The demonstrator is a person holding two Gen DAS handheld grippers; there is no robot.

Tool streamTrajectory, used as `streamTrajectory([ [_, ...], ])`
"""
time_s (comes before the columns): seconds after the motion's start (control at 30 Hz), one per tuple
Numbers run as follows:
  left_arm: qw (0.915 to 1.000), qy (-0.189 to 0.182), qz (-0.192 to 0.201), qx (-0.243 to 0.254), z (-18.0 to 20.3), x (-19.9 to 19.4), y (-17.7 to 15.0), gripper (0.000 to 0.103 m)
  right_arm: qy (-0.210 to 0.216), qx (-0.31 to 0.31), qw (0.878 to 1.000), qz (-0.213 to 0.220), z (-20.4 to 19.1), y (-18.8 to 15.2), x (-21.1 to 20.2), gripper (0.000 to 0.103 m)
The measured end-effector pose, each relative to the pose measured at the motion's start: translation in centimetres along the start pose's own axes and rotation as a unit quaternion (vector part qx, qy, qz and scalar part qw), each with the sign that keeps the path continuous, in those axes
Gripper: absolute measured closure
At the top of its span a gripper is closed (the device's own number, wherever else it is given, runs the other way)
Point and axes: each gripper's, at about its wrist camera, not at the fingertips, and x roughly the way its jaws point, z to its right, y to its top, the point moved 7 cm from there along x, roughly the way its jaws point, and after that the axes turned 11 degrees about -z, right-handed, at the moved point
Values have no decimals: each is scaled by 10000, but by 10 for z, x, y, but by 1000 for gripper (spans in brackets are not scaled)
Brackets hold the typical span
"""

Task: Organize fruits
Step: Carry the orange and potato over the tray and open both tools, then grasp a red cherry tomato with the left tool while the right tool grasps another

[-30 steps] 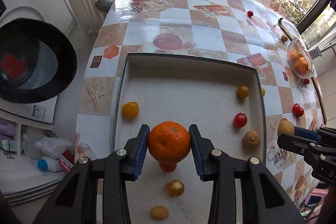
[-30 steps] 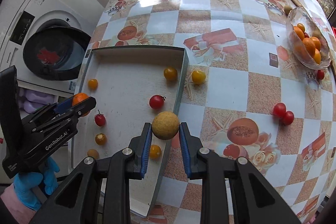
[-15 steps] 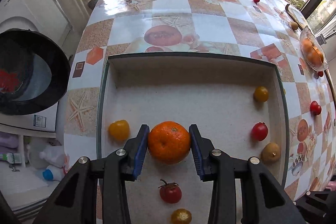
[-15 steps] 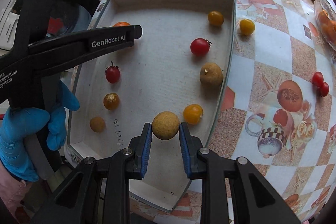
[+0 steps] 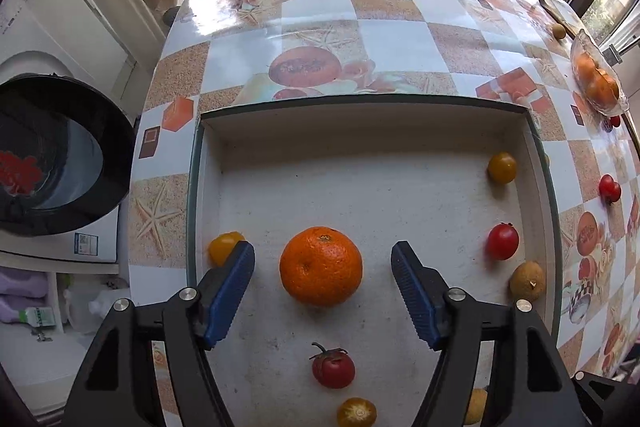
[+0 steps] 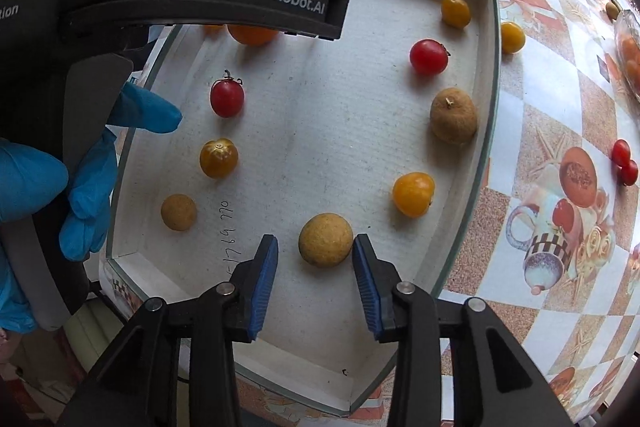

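Our left tongs (image 5: 322, 291) stand apart around the orange (image 5: 321, 265) mid-tray (image 5: 360, 115); our right tongs (image 6: 316, 283) stand apart around the tan fruit (image 6: 325, 239) near the tray's near edge.

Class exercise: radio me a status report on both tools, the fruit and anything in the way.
Left tool open, orange loose in the tray. Right tool open around tan fruit. Small tomatoes nearby, none blocking.
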Motion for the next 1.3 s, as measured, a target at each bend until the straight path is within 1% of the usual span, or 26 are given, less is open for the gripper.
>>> streamTrajectory([
  [0.07,10000,-84,11,-26,1,-3,0,31,69,37,10000,29,1,-2,-4,43],
  [0.13,9999,-128,30,-60,1,-8,0,31,172,59,9998,62,2,-6,-10,34],
  [0.17,9999,-141,46,-65,1,-11,0,31,227,62,9997,99,4,-7,-15,27],
  [0.2,9999,-133,64,-58,1,-14,0,31,266,67,9995,144,6,-9,-20,24],
  [0.33,9998,-114,170,43,7,-30,1,31,323,186,9988,315,27,-17,-44,24],
  [0.5,9990,-151,334,255,31,-52,-1,31,225,681,9961,517,83,-26,-68,24],
  [0.57,9985,-194,365,371,48,-59,0,31,145,955,9936,578,102,-28,-77,24],
  [0.63,9974,-261,407,531,67,-66,-1,31,86,1261,9901,610,133,-31,-82,24],
  [0.73,9953,-384,466,751,100,-74,0,31,64,1738,9826,655,176,-36,-88,24],
  [0.83,9931,-517,501,928,133,-79,3,31,63,2118,9746,723,212,-49,-91,24],
  [0.93,9910,-616,473,1086,168,-77,5,31,9,2377,9680,801,244,-54,-91,24],
  [0.97,9905,-633,457,1128,178,-75,7,31,-4,2447,9660,831,259,-53,-95,24],
  [1.1,9888,-641,399,1291,218,-57,9,31,-79,2629,9601,952,297,-46,-99,25],
  [1.13,9886,-620,358,1326,226,-51,10,31,-96,2644,9595,973,307,-45,-100,27],
  [1.2,9882,-596,291,1383,240,-39,11,31,-84,2659,9590,973,324,-43,-100,37],
  [1.3,9881,-584,185,1414,255,-23,13,31,-81,2611,9604,967,345,-38,-98,42],
])
